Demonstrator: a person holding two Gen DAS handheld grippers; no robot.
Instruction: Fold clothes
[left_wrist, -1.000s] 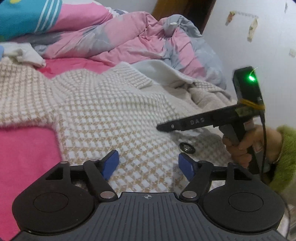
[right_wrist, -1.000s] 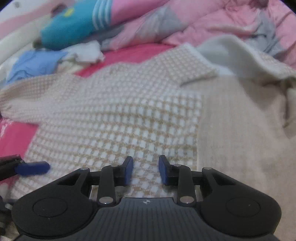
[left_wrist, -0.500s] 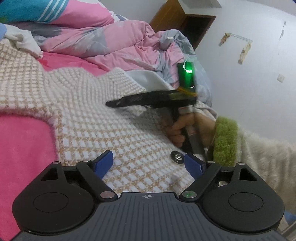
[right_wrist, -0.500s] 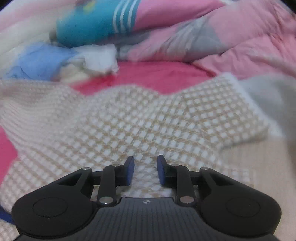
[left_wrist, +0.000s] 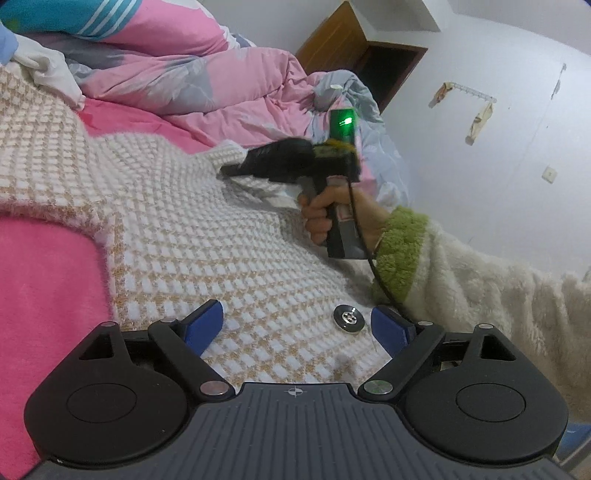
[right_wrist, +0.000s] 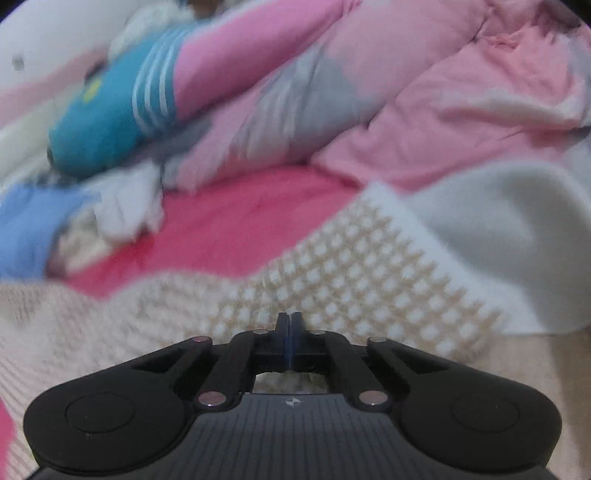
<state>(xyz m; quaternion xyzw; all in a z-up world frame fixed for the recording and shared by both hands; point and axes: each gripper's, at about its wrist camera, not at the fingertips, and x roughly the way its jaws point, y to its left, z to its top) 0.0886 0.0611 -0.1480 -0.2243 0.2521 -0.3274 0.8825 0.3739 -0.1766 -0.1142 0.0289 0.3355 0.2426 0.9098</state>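
Note:
A beige-and-white checked knit cardigan (left_wrist: 184, 229) lies spread on the bed, with a metal button (left_wrist: 349, 318) near its front edge. My left gripper (left_wrist: 295, 325) hovers low over that edge, its jaws opening, with the button and cloth under the gap and nothing pinched. Farther up the garment, a hand (left_wrist: 325, 210) in a fluffy white sleeve with a green cuff holds my right gripper (left_wrist: 231, 170). Its tips rest at the cardigan's (right_wrist: 369, 266) folded-back flap. In its own view the right gripper (right_wrist: 290, 321) is shut, pads together. Whether cloth is caught there is hidden.
A rumpled pink and grey quilt (left_wrist: 192, 85) is heaped behind the cardigan, and a pink sheet (left_wrist: 44, 295) shows at the left. A teal striped garment (right_wrist: 110, 110) and blue and white clothes (right_wrist: 26, 229) lie at the back left. A wooden cabinet (left_wrist: 354, 48) stands by the white wall.
The right gripper slid up the cardigan towards the flap near the quilt, and its jaws closed fully. The left jaws spread wider, and the left view rolled a little.

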